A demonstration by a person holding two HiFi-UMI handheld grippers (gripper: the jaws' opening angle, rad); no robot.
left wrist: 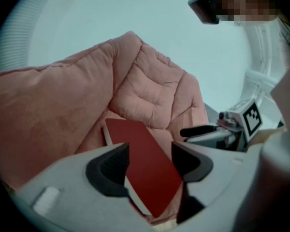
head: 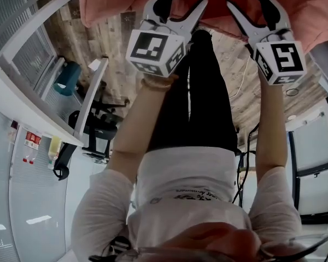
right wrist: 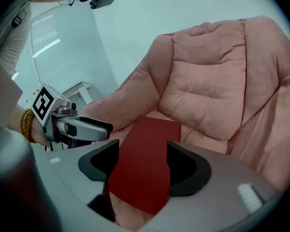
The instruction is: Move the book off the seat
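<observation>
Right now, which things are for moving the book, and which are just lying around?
For the job: red book, pink seat, left tool and right tool, both open.
Just lying about: black office chair, white desk.

The pink quilted armchair is soft, matt cloth. The red rectangular book has a smooth, matt cover. The brown plank floor looks like rough-grained wood.

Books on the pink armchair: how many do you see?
1. The red book lies on the seat of the pink armchair. Another may be hidden among the cushion folds.
</observation>
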